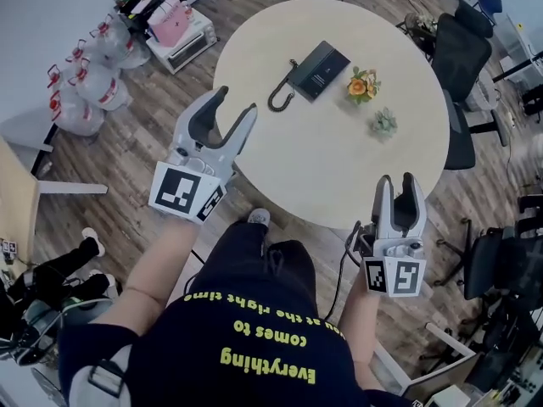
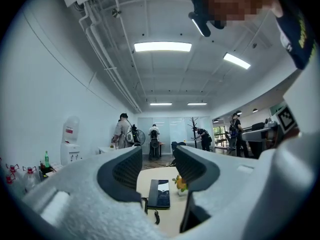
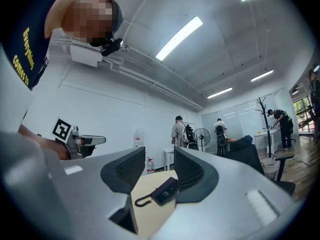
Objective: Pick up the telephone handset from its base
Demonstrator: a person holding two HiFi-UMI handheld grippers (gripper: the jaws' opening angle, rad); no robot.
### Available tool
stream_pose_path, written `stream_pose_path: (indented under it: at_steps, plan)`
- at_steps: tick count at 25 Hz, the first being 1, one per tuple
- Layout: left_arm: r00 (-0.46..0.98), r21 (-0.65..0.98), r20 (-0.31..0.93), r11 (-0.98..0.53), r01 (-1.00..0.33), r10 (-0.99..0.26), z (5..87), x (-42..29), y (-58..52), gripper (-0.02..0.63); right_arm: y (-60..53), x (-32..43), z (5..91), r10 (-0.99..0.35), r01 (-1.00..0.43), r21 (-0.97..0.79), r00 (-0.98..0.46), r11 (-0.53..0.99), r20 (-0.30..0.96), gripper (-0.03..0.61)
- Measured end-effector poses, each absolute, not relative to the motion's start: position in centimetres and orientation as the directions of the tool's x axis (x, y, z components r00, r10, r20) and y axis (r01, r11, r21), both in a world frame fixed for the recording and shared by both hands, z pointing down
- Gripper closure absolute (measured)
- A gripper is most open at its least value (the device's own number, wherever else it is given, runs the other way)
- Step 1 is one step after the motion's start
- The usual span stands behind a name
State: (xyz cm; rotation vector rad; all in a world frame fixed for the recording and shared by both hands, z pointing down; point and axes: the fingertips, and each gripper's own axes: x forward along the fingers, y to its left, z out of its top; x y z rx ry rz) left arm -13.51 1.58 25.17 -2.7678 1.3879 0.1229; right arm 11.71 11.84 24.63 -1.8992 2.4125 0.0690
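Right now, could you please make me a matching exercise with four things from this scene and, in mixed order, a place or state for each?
Things:
1. telephone
2. orange flowers
3. left gripper
4. pink bag

Places or states:
A. jaws open, nothing between them
B. on a white appliance on the floor
C. dark, on the round table
D. next to the green plant

Pairs: 1-C, 2-D, 3-A, 4-B

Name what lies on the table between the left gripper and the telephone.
In the head view, only bare table and the coiled cord separate the left gripper from the telephone.
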Motion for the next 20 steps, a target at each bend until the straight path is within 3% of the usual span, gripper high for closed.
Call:
stream_pose_path:
  at_steps: [20]
  plan:
    - [0.538, 0.024, 0.015, -0.538, -0.843, -0.843, 29.3, -5.1, -10.5, 0.391, -1.8, 19.2, 25.4, -0.935, -0.937, 0.012, -0.348, 0.348, -0.072, 0.382]
